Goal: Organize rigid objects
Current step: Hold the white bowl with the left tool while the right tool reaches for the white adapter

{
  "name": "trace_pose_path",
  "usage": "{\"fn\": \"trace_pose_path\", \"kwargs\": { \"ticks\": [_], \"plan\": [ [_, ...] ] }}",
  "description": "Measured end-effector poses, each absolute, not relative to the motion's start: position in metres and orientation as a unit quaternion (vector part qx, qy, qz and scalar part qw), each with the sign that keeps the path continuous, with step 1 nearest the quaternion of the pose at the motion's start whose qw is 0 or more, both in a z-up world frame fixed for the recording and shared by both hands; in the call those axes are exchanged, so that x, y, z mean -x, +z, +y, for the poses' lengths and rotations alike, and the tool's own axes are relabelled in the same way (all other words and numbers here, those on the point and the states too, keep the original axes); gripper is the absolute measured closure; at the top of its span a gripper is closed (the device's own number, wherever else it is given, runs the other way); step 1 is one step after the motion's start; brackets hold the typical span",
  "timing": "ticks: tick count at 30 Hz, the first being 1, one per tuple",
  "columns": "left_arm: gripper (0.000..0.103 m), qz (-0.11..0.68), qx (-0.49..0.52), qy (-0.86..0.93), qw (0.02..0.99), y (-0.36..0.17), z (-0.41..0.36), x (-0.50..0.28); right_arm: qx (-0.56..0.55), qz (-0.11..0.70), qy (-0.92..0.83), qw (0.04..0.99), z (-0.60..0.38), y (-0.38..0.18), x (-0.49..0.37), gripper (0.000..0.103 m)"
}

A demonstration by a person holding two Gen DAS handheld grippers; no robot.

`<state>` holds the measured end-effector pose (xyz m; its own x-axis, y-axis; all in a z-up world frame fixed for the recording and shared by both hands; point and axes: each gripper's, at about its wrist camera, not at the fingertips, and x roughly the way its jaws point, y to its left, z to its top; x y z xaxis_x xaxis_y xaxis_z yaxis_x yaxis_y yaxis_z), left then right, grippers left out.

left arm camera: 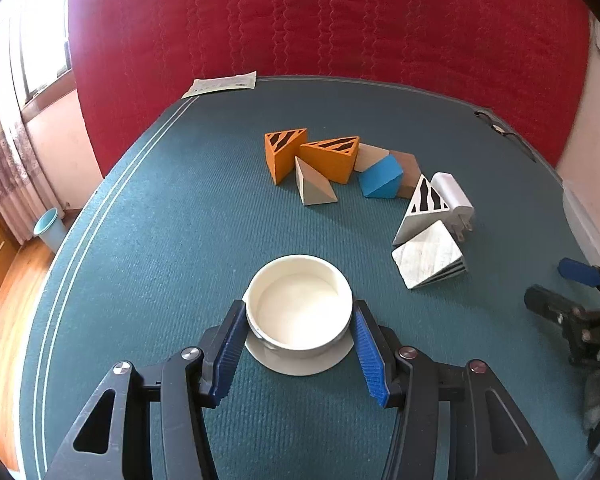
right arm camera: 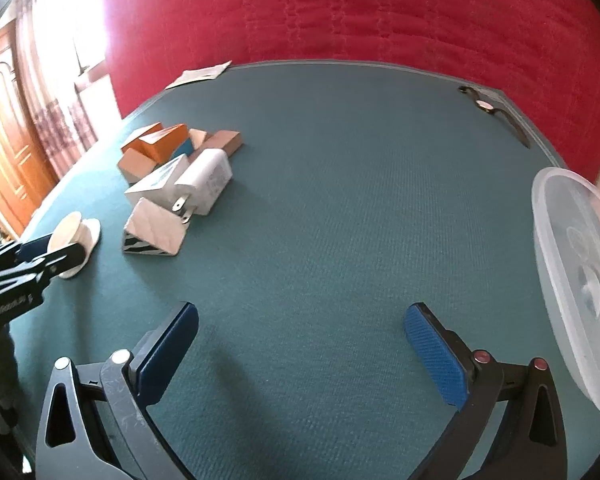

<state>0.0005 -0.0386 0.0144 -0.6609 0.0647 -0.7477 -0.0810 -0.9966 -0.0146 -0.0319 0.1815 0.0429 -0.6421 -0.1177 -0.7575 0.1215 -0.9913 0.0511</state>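
The left hand-held gripper has its blue pads on both sides of a white cup. The pads look like they touch the cup wall, so it's pinching the cup, tho I can't be sure how hard. The cup sits on a small white disc, maybe its lid or a saucer, near the front edge of the surface, about mid-way across.

The cup looks hard and smooth, prob. plastic or china, and light since it's empty. Smooth sides can slip, so a hold low on the wall, straight across the middle, seems best. If it's china it could chip when put down hard. The disc may stay behind or come along; can't tell if they're stuck together.

The right hand-held gripper is spread wide w/ nothing in it, over bare cloth. A clear tub is just to its right, at the right edge of the surface.

Toward the back sits a bunch of blocks: 2 orange wedges w/ black stripes, a blue one, brown and plain wood ones, 2 white striped ones. A white plug leans on them.

The surface has a green ribbed cloth. A paper lies at the back left corner, and a small dark thing I can't make out lies at the back right. A red quilt hangs behind. There's a window, curtain, wood floor and a blue bin on the left.
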Motion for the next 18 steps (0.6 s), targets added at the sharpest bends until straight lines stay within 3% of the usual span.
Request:
{"fn": "trace_pose_path", "kwargs": {
  "ticks": [7, 16, 18],
  "plan": [
    [0.048, 0.010, 0.404, 0.913, 0.053, 0.012, -0.043, -0.006, -0.425, -0.052, -0.899, 0.089, 0.170, 0.062, 0.050, 0.017],
    [0.048, 0.007, 0.400, 0.915, 0.055, 0.011, -0.043, -0.007, -0.404, -0.021, -0.911, 0.075, 0.124, 0.078, 0.089, 0.026],
    [0.048, 0.006, 0.400, 0.915, 0.056, 0.011, -0.043, -0.006, -0.414, -0.020, -0.907, 0.070, 0.123, 0.071, 0.096, 0.033]
  ]
}}
